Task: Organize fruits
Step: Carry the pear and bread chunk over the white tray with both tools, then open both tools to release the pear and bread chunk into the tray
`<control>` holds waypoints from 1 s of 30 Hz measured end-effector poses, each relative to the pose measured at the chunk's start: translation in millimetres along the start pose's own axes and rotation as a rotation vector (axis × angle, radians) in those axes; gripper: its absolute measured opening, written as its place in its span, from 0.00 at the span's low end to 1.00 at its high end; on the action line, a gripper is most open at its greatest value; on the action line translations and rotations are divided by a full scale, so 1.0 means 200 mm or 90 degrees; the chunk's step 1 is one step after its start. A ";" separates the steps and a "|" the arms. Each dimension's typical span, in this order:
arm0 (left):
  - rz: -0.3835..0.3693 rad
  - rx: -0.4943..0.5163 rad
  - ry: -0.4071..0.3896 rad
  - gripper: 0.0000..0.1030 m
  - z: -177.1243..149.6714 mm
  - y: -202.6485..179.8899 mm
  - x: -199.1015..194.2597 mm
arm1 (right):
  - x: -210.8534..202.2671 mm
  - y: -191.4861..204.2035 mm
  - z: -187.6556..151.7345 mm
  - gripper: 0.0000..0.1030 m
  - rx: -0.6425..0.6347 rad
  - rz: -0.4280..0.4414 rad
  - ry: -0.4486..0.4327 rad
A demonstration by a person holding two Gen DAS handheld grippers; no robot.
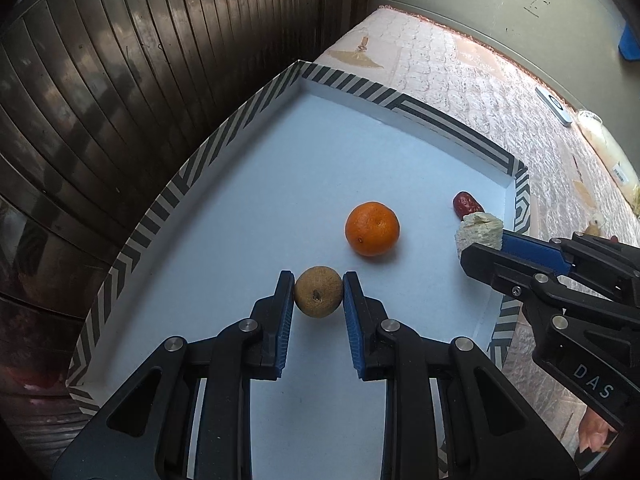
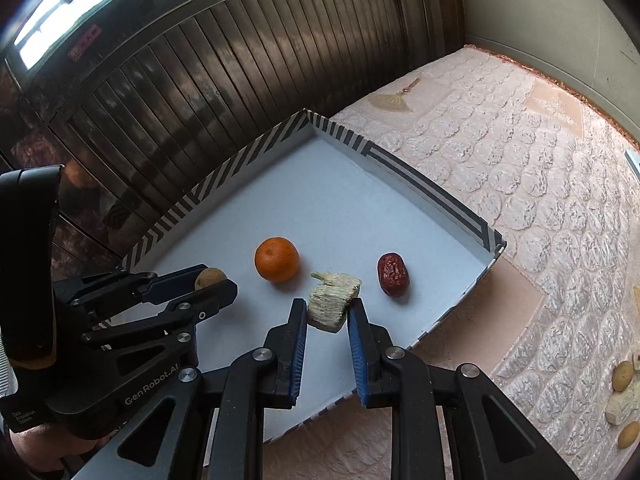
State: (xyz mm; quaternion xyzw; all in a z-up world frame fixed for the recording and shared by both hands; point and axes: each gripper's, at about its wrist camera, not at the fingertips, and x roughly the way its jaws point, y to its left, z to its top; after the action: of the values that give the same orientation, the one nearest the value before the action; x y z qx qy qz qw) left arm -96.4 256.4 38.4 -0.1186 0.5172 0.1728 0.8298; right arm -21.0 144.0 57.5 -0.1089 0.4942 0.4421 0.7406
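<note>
Inside a shallow white tray with black-and-white striped walls, set on a quilted pink cover before dark slatted panels. Wide bare floor across the tray's far half, up to its far corner; low walls on every visible side, the right wall just beyond the right gripper. Near the tray's middle, an orange mandarin resting alone, apart from both tools. Just on the near side of the mandarin, the left gripper, jaws clamped on a small brownish round fruit, blue pads pressed against both its sides. Toward the tray's right wall, the right gripper, jaws on either side of a pale, flaky block, the right pad touching it and the left pad at its edge. Beside the block, nearer the right wall, a wrinkled red date lying on the tray floor, free of any grip. Outside the tray, on the cover's near right part in the right wrist view, two more small brownish fruits and a pale lump. Well beyond the tray's far wall, a small folding fan flat on the cover.
</note>
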 end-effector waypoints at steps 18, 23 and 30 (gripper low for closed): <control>0.028 -0.032 -0.009 0.58 0.04 0.05 0.00 | 0.15 0.07 0.03 0.23 -0.029 -0.021 0.023; 0.036 -0.031 -0.013 0.62 0.05 0.06 -0.03 | 0.06 0.07 0.02 0.30 -0.029 0.002 0.000; 0.050 -0.015 -0.043 0.62 0.07 0.01 -0.12 | -0.09 0.02 0.00 0.30 -0.002 0.009 -0.035</control>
State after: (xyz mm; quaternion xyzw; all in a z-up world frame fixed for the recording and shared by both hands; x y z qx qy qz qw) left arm -95.8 260.3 65.6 -0.1020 0.4911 0.2153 0.8379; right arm -26.7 136.9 72.9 -0.0939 0.4737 0.4509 0.7507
